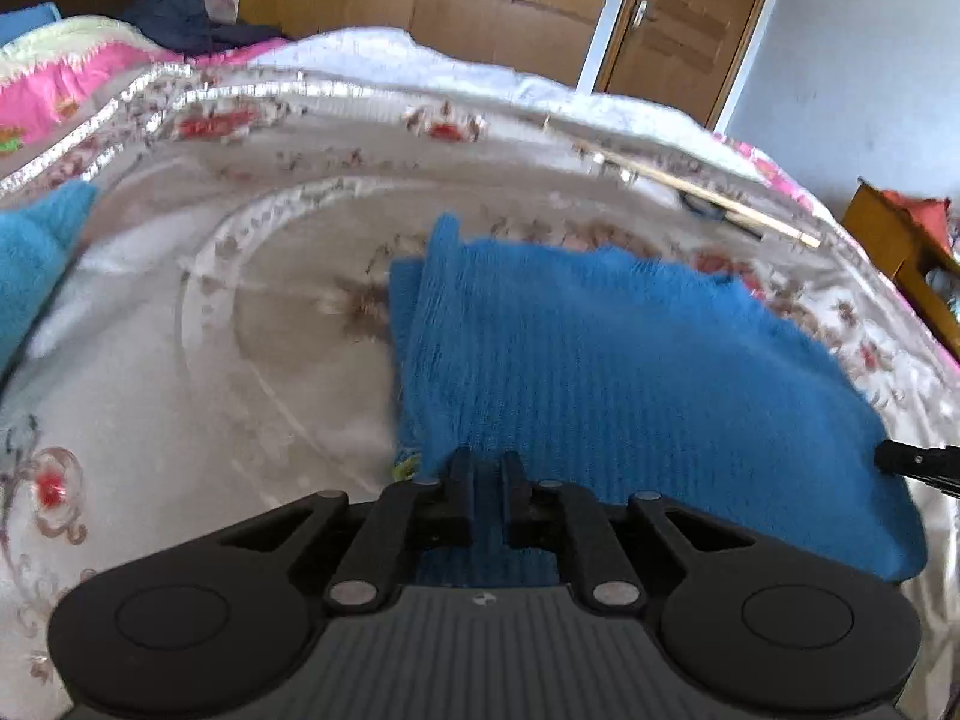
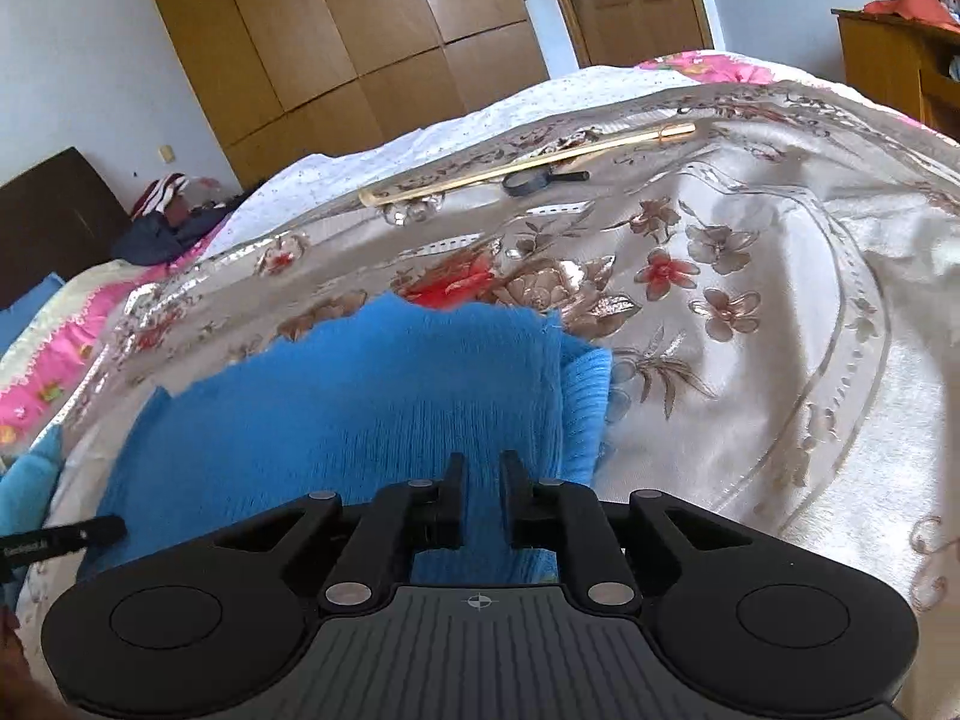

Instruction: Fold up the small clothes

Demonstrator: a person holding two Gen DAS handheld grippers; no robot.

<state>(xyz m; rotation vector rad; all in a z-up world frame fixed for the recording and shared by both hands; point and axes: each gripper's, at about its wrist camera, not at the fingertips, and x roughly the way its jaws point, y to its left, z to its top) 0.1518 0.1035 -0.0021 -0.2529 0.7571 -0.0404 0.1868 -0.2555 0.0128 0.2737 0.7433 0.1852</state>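
1. Left wrist view: the blue knit [image 1: 600,360] lies on the flowered bedspread [image 1: 180,420], its near edge under the left gripper [image 1: 485,462], with a folded layer showing along its left side
2. The left gripper's fingers stand almost together with blue cloth between them, so they appear to pinch the knit's near edge; a second, paler blue cloth [image 1: 30,264] sits at the far left, apart from the knit
3. Right wrist view: the same knit [image 2: 360,408] spreads from under the right gripper [image 2: 480,468] toward the far left, and a ribbed fold [image 2: 585,396] lies along its right side
4. The right gripper's fingers are narrowly parted with knit showing in the gap; whether the pads press on it cannot be told
5. Each gripper's tip shows at the edge of the other's view, so the two work the same near edge, left and right
6. Handling, as a judgement: the knit looks light, soft and limp, with a ribbed weave that should stretch and sag between two holds; it is not fragile, and the fuzzy surface should not slip from the pads
7. Best holds look like the two near corners, catching all layers at once, since a pinch on one layer would let the folded parts fall open
8. The glossy bedspread may let the knit slide when dragged; a stick [image 2: 528,162] lies far off, well clear
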